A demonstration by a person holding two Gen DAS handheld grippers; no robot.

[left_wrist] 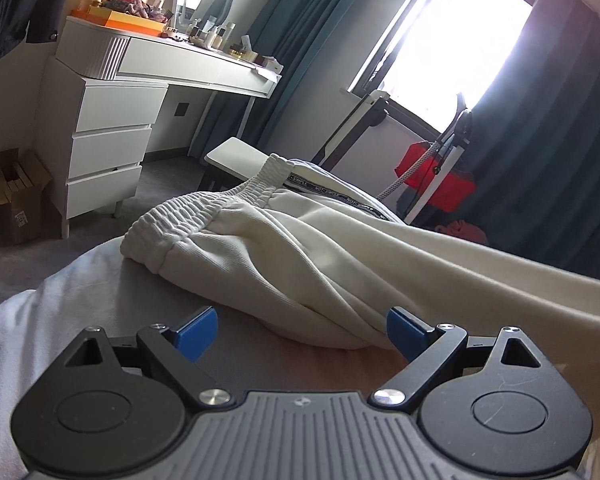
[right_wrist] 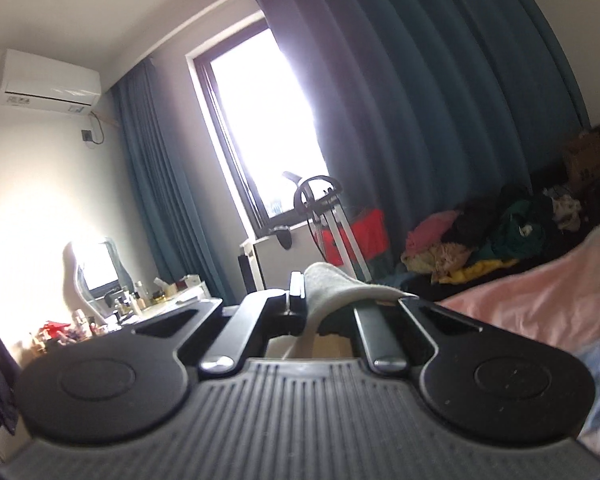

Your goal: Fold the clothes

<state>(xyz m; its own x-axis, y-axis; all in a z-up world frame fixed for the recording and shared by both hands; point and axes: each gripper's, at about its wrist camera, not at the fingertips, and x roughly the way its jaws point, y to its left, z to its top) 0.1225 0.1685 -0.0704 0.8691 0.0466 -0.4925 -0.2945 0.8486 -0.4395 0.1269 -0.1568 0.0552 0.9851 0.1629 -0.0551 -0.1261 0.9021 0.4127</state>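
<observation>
The cream trousers [left_wrist: 284,248] lay on the grey bed [left_wrist: 100,292], with the stretchy waistband [left_wrist: 204,212] near the bed's far edge. One long leg ran off toward the bed's right edge. The left gripper [left_wrist: 302,334] sat low over the bed with its blue fingers [left_wrist: 198,330] wide apart. The folded edge of the trousers was between them, but the fingers did not press on it. The right gripper [right_wrist: 318,298] was up in the air, pointing at the window [right_wrist: 260,120]. It was shut tight on a bit of the cream cloth [right_wrist: 332,284]. A pink blanket [right_wrist: 540,292] lay on the right.
</observation>
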